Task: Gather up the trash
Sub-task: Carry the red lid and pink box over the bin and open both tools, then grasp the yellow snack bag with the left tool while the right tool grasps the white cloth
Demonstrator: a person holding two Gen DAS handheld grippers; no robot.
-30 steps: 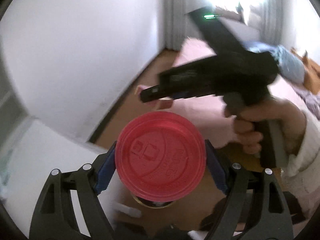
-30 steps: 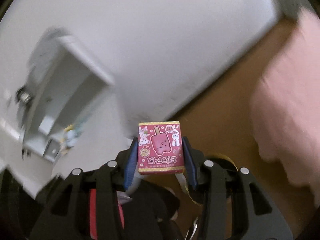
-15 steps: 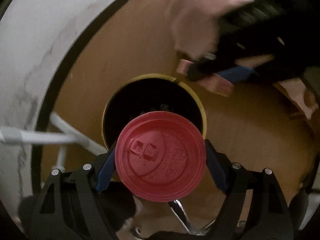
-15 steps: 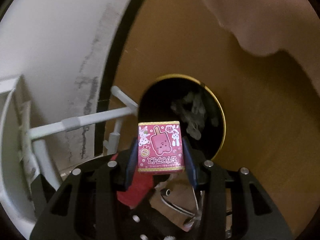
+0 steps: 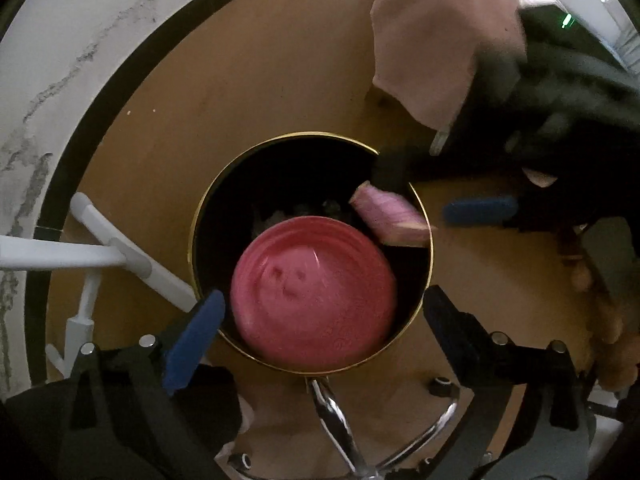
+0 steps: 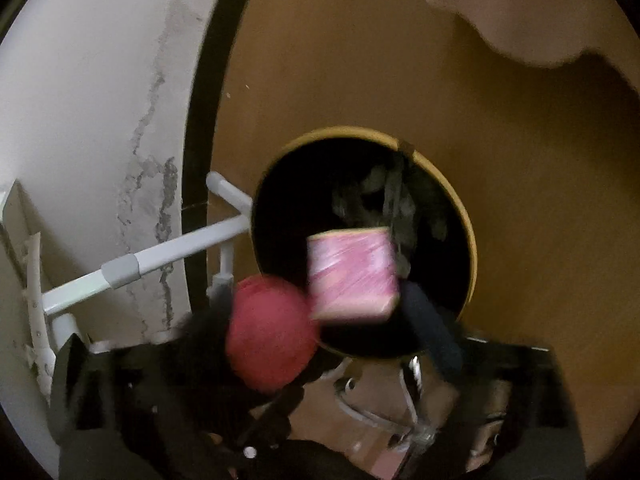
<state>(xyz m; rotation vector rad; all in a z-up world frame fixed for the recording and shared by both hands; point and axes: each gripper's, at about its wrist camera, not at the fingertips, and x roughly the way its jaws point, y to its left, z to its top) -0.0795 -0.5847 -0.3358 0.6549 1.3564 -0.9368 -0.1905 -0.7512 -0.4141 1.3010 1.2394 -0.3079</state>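
A round black bin with a gold rim [image 5: 428, 216] [image 6: 472, 240] stands on the brown floor below both grippers. My left gripper [image 5: 320, 316] is open; the red cup lid [image 5: 314, 290] is loose between its fingers, blurred, over the bin mouth. It also shows in the right wrist view [image 6: 272, 332]. My right gripper [image 6: 332, 316] is open; the pink snack box [image 6: 352, 274] is blurred and free over the bin opening. The box also shows in the left wrist view [image 5: 388, 216], below the right gripper [image 5: 432, 188].
A white rack frame [image 5: 100, 256] [image 6: 160, 256] stands left of the bin against the white wall [image 6: 80, 120]. A chrome chair base [image 5: 352, 440] is in front of the bin. Pink fabric [image 5: 424, 40] hangs at the upper right. Crumpled trash [image 6: 392, 200] lies inside the bin.
Both grippers have opened over the bin. The red lid and the pink box have left the fingers and are dropping toward the bin mouth.
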